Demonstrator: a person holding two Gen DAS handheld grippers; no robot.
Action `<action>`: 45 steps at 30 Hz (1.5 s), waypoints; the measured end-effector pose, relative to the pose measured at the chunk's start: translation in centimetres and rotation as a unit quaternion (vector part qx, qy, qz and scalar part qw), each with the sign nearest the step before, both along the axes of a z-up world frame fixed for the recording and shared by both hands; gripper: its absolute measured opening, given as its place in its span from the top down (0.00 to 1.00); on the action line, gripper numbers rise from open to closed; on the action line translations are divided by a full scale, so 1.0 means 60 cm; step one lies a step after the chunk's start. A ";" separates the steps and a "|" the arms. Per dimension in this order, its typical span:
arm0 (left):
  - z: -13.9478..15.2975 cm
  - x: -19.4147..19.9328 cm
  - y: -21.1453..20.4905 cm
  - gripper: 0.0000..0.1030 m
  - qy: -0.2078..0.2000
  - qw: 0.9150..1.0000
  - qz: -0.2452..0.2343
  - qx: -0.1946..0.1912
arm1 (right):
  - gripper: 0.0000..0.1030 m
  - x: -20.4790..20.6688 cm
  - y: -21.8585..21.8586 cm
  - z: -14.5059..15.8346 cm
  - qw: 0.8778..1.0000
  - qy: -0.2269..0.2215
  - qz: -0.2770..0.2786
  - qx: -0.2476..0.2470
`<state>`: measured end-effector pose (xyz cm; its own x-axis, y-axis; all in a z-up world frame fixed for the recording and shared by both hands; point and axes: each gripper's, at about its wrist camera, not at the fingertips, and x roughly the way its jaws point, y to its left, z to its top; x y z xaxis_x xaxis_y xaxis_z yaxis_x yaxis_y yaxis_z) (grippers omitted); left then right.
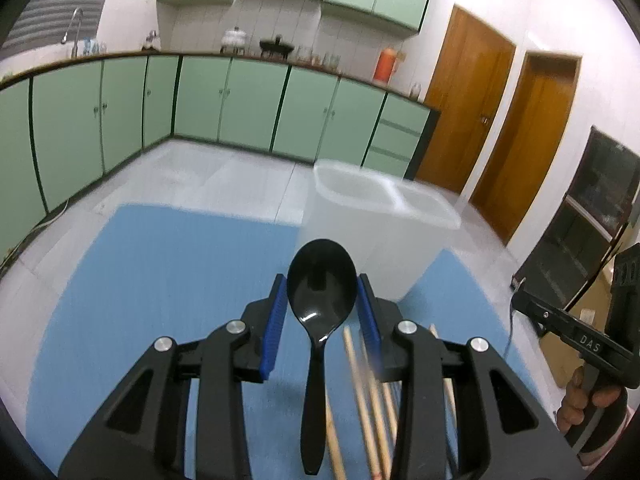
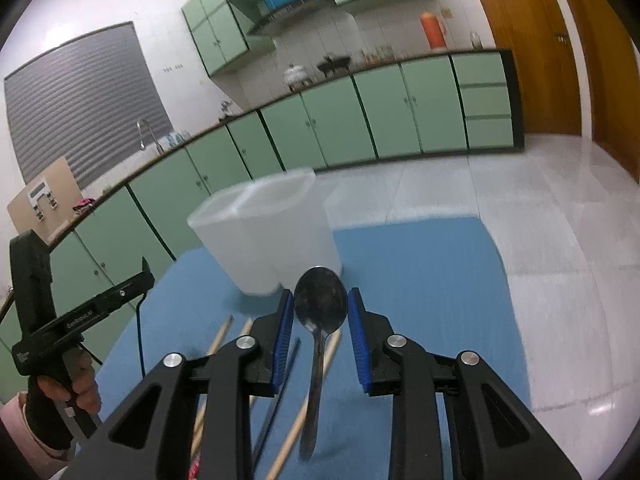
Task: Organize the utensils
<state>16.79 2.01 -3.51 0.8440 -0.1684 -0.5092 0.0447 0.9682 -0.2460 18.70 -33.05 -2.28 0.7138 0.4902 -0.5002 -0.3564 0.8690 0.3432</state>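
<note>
Two hand-held grippers, each tilted forward and downward. The left gripper (image 1: 322, 290) has its blue-padded jaws closed against the bowl of a black spoon (image 1: 320, 296), handle trailing back toward the camera. The right gripper (image 2: 320, 306) likewise clamps the bowl of a metal spoon (image 2: 320, 308) between its blue pads. Each view also catches the other gripper at the frame's edge (held by its black pistol grip): the person's right hand (image 1: 588, 396) and left hand (image 2: 68, 384), fingers wrapped around the handles.

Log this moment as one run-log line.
left claw: shut on black spoon | right claw: shut on metal spoon | white holder: ahead on blue mat | chopsticks: on mat
</note>
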 end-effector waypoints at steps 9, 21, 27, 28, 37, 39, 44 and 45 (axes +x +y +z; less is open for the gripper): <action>0.090 0.039 -0.034 0.68 -0.083 0.996 -0.013 -0.006 | 0.91 0.033 -0.008 0.108 0.996 -0.059 0.017 0.064; 0.072 0.034 -0.041 0.67 -0.065 0.998 -0.017 -0.007 | 0.93 0.042 -0.018 0.023 0.999 0.019 -0.005 0.041; 0.026 0.026 -0.016 0.67 -0.021 1.000 -0.006 -0.014 | 0.79 0.040 -0.046 -0.064 0.993 0.100 -0.057 0.021; 0.017 0.026 -0.012 0.68 -0.011 1.000 -0.004 -0.017 | 0.76 0.038 -0.050 -0.075 0.992 0.108 -0.064 0.019; -0.033 0.032 0.019 0.67 0.036 0.999 0.012 -0.016 | 0.67 0.030 -0.086 -0.104 0.985 0.125 -0.119 0.000; -0.036 0.032 0.019 0.67 0.038 0.999 0.012 -0.015 | 0.60 0.033 -0.099 -0.103 0.984 0.121 -0.133 -0.006; -0.038 0.029 0.008 0.68 0.038 0.999 0.009 -0.010 | 0.51 0.058 -0.114 -0.110 0.982 0.120 -0.144 -0.030; -0.039 0.029 0.008 0.68 0.039 0.999 0.009 -0.008 | 0.48 0.063 -0.113 -0.112 0.982 0.121 -0.138 -0.034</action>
<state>18.52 2.47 -5.83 0.8051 -0.1633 -0.5702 0.0086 0.9644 -0.2642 22.50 -39.80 -9.00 0.6719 0.2538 -0.6958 -0.0185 0.9449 0.3268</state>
